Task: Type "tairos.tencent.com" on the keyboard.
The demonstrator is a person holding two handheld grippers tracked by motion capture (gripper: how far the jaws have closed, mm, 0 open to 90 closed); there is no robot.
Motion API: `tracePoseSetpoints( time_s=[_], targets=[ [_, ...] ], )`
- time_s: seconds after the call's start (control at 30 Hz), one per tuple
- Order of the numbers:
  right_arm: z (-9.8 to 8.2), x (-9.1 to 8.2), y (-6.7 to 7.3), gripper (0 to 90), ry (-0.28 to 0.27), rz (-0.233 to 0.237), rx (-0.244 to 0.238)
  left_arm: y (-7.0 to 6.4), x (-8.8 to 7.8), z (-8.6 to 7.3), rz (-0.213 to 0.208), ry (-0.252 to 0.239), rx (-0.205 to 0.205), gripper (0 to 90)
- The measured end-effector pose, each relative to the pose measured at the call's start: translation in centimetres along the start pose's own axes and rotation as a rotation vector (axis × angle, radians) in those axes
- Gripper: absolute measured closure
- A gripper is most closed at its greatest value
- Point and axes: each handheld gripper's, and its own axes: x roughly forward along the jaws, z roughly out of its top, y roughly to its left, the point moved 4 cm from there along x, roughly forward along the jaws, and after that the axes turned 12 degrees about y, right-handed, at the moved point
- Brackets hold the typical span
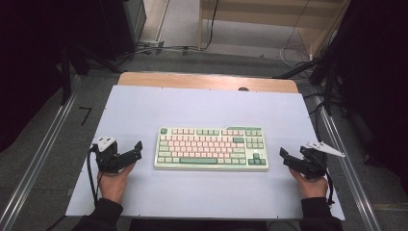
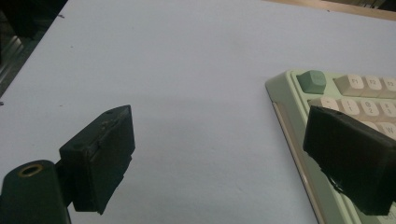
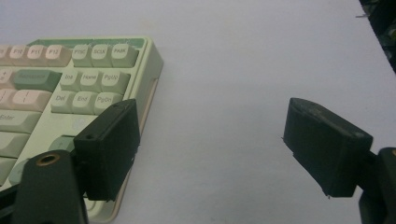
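A pale green keyboard (image 1: pixel 211 148) with pink and green keys lies flat in the middle of the white mat (image 1: pixel 202 108). My left gripper (image 1: pixel 135 150) rests left of it, jaws open and empty, pointing at the keyboard's left end. In the left gripper view the keyboard's left edge (image 2: pixel 289 116) runs past the right jaw. My right gripper (image 1: pixel 285 157) sits right of the keyboard, open and empty. In the right gripper view the keyboard's right end (image 3: pixel 88 79) lies behind the left jaw.
The white mat covers a wooden table whose far edge (image 1: pixel 207 80) shows beyond it. Metal rails (image 1: pixel 38 159) run along both sides. Cables (image 1: pixel 163 48) lie on the floor past the table. Bare mat surrounds the keyboard on all sides.
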Motion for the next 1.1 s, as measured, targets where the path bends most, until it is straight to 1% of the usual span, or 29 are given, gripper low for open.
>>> tracePoseSetpoints(
  time_s=[0.2, 0.23, 0.33, 0.43, 0.5, 0.67, 0.8, 0.93, 1.03, 1.1],
  targets=[
    [0.1, 0.1, 0.4, 16.7, 0.001, 0.009, -0.008, 0.0, -0.2, 0.0, -0.008, -0.007, -0.006, 11.3],
    [0.1, 0.1, 0.7, 16.6, -0.001, 0.013, -0.019, -0.1, -0.2, 0.0, -0.009, -0.01, -0.005, 11.3],
    [0.2, 0.3, 1.1, 16.7, 0.004, 0.019, -0.027, -0.3, -0.2, 0.0, -0.015, -0.008, 0.002, 11.3],
    [0.3, 0.3, 1.3, 16.7, 0.002, 0.023, -0.034, -0.5, 0.0, 0.0, -0.007, 0.002, 0.014, 12.0],
    [0.3, 0.4, 1.6, 16.7, 0.004, 0.025, -0.042, -0.7, 0.1, 0.0, -0.013, 0.003, 0.015, 12.1],
    [0.5, 0.6, 2.2, 16.7, 0.005, 0.035, -0.052, -1.4, 0.2, 0.1, -0.028, 0.007, 0.033, 12.5],
    [0.7, 0.8, 3.2, 16.7, 0.003, 0.052, -0.072, -1.9, 0.2, 0.3, -0.045, 0.003, 0.03, 14.0],
    [0.9, 0.9, 3.7, 16.8, 0.003, 0.059, -0.083, -2.5, 0.3, 0.5, -0.057, -0.002, 0.043, 14.5],
    [1.0, 1.0, 4.3, 16.8, 0.006, 0.07, -0.095, -3.0, 0.3, 0.5, -0.069, 0.005, 0.053, 14.7],
    [1.0, 1.1, 4.7, 16.9, 0.006, 0.074, -0.101, -3.1, 0.4, 0.5, -0.072, 0.004, 0.052, 16.2]
  ],
)
